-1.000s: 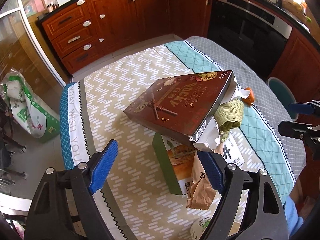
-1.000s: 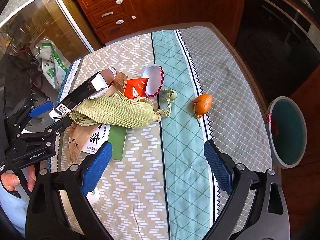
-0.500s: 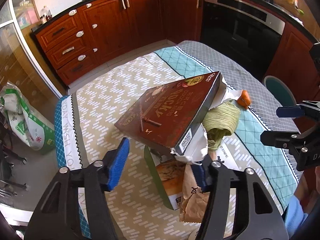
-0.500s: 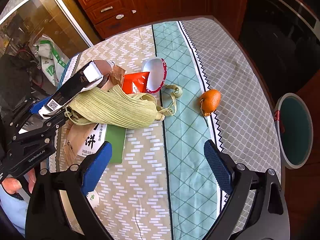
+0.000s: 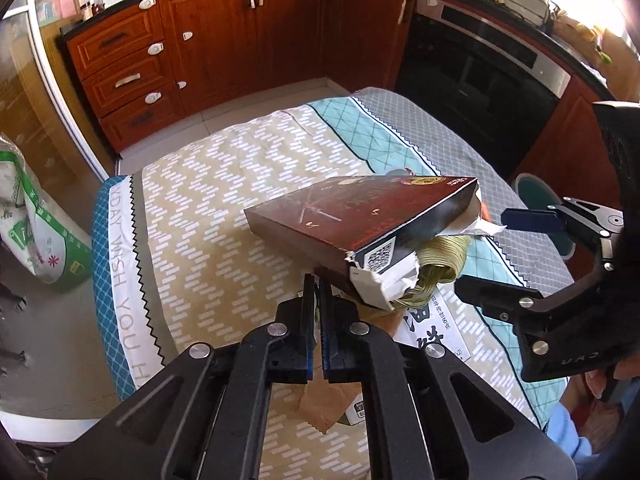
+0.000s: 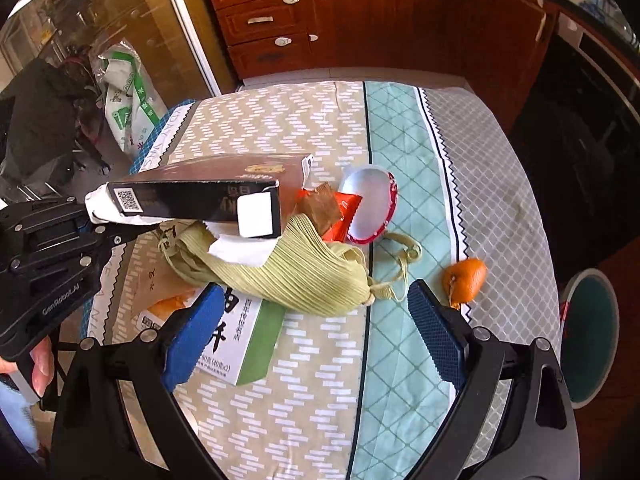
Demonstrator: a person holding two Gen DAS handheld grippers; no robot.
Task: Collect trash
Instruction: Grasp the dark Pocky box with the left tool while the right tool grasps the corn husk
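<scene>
Two grippers are in view: the left gripper (image 5: 318, 312) has its fingers nearly closed on the torn lower corner of the dark red snack box (image 5: 360, 220), held tilted above the table (image 5: 240, 184), while the right gripper (image 6: 316, 328) hovers with fingers spread wide and empty. Box judged light, thin, crushable cardboard; grip near a stiff edge, not the torn flap.

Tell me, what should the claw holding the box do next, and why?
Probably lift the box clear and carry it toward the teal bin: the left claw looks shut on its torn end, above the green bag.
</scene>
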